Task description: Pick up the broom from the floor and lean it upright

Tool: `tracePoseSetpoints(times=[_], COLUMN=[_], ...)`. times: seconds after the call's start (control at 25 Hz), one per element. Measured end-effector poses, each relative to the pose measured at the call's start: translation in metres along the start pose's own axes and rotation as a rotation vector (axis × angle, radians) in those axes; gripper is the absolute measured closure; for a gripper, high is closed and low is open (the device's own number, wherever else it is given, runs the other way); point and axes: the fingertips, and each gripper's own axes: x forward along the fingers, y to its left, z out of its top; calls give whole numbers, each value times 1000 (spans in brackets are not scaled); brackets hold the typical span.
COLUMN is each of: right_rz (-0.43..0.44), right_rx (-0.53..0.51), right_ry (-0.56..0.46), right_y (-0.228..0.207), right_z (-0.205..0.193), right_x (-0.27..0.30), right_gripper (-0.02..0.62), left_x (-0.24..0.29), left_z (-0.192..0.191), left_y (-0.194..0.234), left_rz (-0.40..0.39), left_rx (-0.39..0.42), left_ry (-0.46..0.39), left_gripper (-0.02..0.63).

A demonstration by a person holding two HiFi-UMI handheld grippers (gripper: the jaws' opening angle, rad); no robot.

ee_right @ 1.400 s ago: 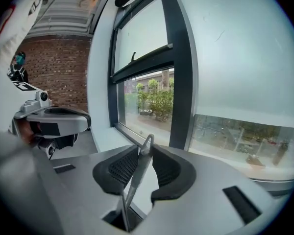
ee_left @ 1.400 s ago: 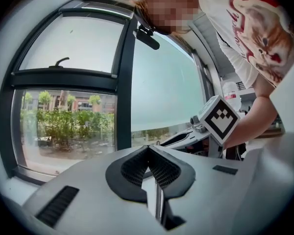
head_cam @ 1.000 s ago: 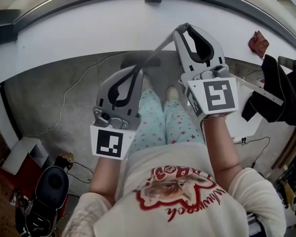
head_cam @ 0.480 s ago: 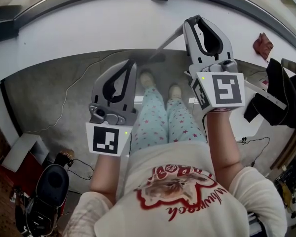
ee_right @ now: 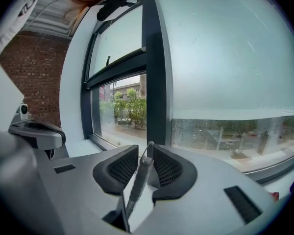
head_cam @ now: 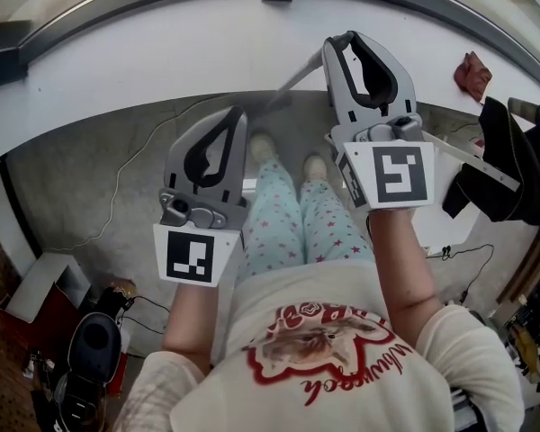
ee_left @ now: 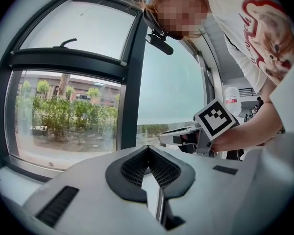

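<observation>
Pointing where is the broom (ee_right: 139, 180) held?
— Slanted below the window sill (head_cam: 162, 52), handle end clamped in the right gripper (head_cam: 337, 43), long axis directed down toward the floor (head_cam: 90, 178). The left gripper (head_cam: 241, 115) is closed on nothing.

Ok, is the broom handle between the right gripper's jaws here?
Yes, the grey broom handle stands clamped between the black pads of the right gripper.

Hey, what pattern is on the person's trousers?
The trousers are pale mint green dotted with small pink stars. They show best in the head view.
</observation>
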Motion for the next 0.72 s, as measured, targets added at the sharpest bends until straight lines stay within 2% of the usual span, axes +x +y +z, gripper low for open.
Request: tracePoseSetpoints(times=[0.16,0.36,0.6,0.72], right_rz=[2,32,15,43], right_rx=[24,5,17,0], right_ry=[-8,-64,-102,-95], right_y=[-3,-1,-7,-5], right_z=[6,14,25,25], right_x=[-6,-20,-50,-71], right_gripper=[492,492,492,492], left_x=[-1,-5,-12,-17], left_z=[1,7,14,21], left_y=[-11,-25,-46,-60], left_rz=[-17,-20,0,18], left_rx=[5,17,33,29], left_ry=[0,-15,-43,-61], left_gripper=[589,589,589,589])
